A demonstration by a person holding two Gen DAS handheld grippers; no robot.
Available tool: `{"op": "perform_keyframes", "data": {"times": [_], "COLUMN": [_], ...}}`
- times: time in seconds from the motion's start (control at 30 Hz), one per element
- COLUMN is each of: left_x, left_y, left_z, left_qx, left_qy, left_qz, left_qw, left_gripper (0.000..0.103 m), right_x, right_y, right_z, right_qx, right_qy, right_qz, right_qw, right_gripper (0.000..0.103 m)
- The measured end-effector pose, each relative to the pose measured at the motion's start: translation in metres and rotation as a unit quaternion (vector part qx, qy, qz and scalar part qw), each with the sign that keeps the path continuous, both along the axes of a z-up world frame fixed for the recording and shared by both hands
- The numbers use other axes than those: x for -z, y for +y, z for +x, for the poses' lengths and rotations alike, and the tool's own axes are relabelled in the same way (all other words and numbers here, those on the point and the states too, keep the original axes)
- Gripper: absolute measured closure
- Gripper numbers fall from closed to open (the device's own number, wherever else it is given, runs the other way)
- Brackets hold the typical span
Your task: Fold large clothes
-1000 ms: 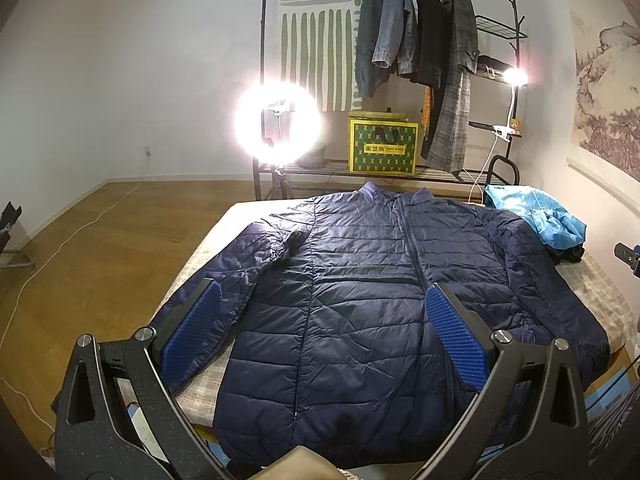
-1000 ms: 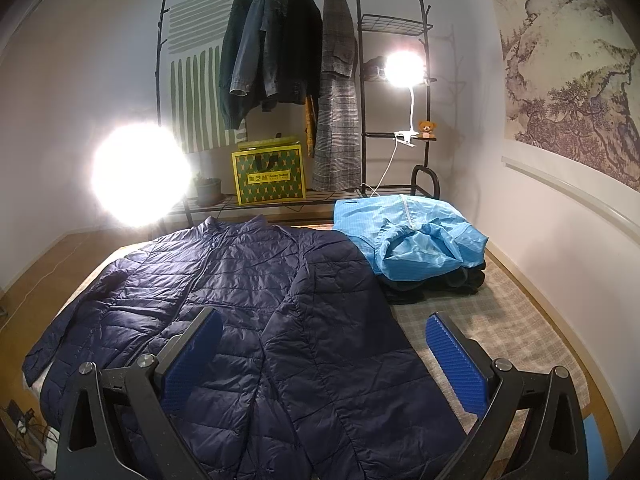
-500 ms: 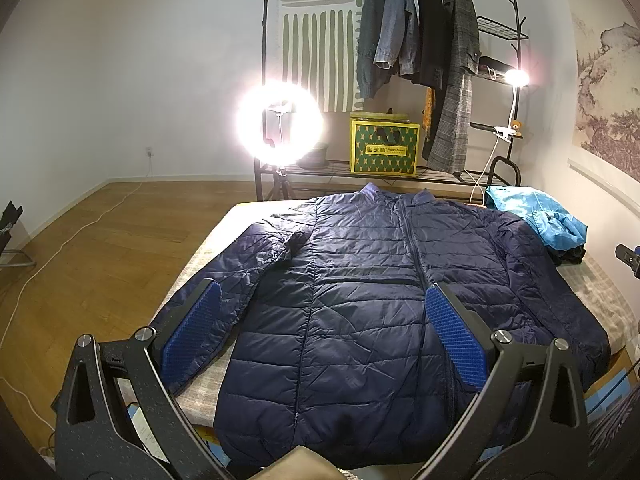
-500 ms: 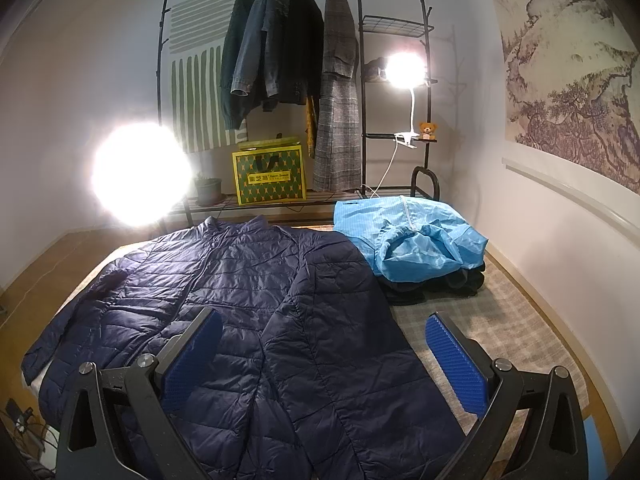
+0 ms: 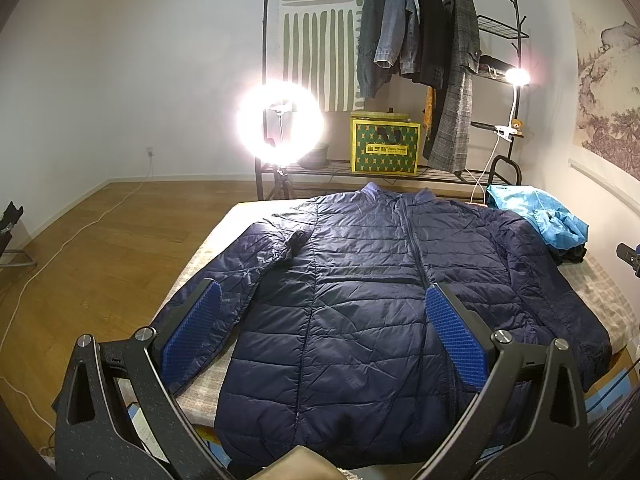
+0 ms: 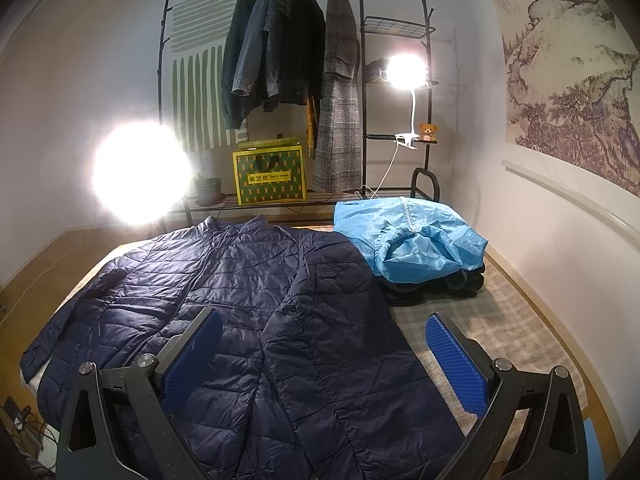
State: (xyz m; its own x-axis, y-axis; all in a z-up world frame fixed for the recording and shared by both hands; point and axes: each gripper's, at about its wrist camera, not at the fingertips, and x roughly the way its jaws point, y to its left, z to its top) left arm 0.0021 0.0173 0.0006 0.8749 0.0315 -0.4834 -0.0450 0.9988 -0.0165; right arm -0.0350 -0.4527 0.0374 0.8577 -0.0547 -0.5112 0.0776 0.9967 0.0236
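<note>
A navy quilted puffer jacket (image 5: 360, 292) lies flat and face up on the bed, zip closed, collar at the far end, both sleeves spread down its sides. My left gripper (image 5: 324, 328) hovers open above the jacket's lower half, holding nothing. In the right wrist view the same jacket (image 6: 256, 320) fills the left and middle. My right gripper (image 6: 324, 356) stands open over its right sleeve and hem, with one blue pad above the bare checked bedcover (image 6: 500, 320).
A light blue jacket (image 6: 408, 240) sits heaped on dark clothes at the bed's far right corner. Behind the bed stands a clothes rack (image 5: 416, 52) with hanging coats, a yellow box (image 5: 384, 146), a ring light (image 5: 280, 122) and a clip lamp (image 6: 406, 72). Wooden floor (image 5: 100, 248) lies to the left.
Both grippers stay open and drift only slightly. The jacket has not moved.
</note>
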Motion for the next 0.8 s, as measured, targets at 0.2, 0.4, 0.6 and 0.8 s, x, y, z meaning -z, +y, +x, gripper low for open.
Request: {"op": "perform_keyframes", "data": {"times": [0.2, 0.4, 0.6, 0.8], "left_x": [0.000, 0.000, 0.001, 0.005], "left_y": [0.000, 0.002, 0.008, 0.013], "left_z": [0.000, -0.001, 0.000, 0.000], "left_qx": [-0.001, -0.002, -0.003, -0.007], "left_qy": [0.000, 0.000, 0.001, 0.004], "left_qz": [0.000, 0.000, 0.001, 0.002], "left_qw": [1.0000, 1.0000, 1.0000, 1.0000], "left_gripper": [0.000, 0.000, 0.000, 0.000], "right_x": [0.000, 0.000, 0.000, -0.001], "right_y": [0.000, 0.001, 0.002, 0.006], "right_z": [0.000, 0.001, 0.001, 0.003], "right_qx": [-0.001, -0.002, -0.003, -0.008], "right_qy": [0.000, 0.000, 0.000, -0.003], "right_qz": [-0.001, -0.001, -0.001, 0.000], "right_qw": [1.000, 1.000, 1.000, 1.000], "right_gripper": [0.000, 0.000, 0.000, 0.000]}}
